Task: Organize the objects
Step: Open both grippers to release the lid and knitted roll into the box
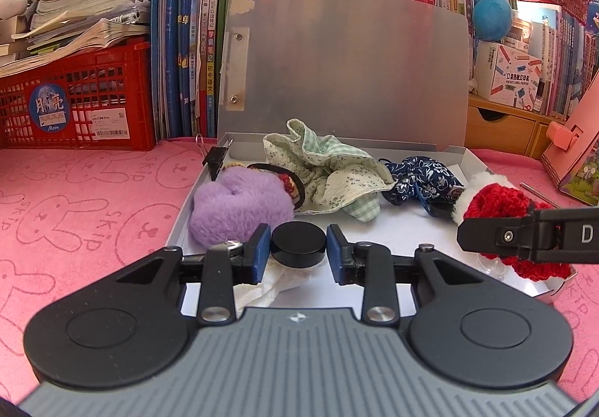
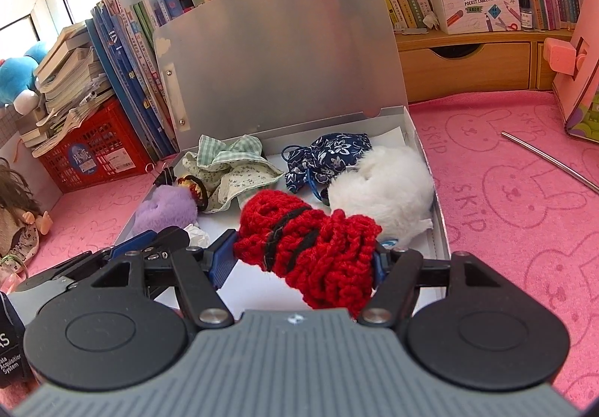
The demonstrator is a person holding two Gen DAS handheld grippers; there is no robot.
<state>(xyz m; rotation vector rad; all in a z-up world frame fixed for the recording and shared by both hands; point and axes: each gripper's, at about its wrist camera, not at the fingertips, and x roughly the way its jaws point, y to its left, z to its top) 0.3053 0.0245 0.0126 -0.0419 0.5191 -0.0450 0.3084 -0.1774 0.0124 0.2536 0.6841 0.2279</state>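
An open silver box (image 1: 397,229) (image 2: 419,139) lies on the pink cloth, lid upright. Inside are a purple plush (image 1: 236,207) (image 2: 164,209), a green checked cloth (image 1: 329,169) (image 2: 232,166), a blue floral pouch (image 1: 419,177) (image 2: 325,158) and a white plush (image 2: 385,184). My left gripper (image 1: 298,248) has its pads against a black round disc (image 1: 298,242) above the box's front part, over crumpled white paper (image 1: 269,286). My right gripper (image 2: 303,263) (image 1: 524,237) is shut on a red knitted piece with black stripes (image 2: 310,248) (image 1: 501,203), held over the box's near right part.
Books, a red crate (image 1: 75,98) (image 2: 90,154) and plush toys line the back. A wooden drawer unit (image 2: 464,65) stands at the right. A pink box (image 2: 580,79) and a metal rod (image 2: 546,158) are on the cloth at right. A doll (image 2: 18,218) sits at left.
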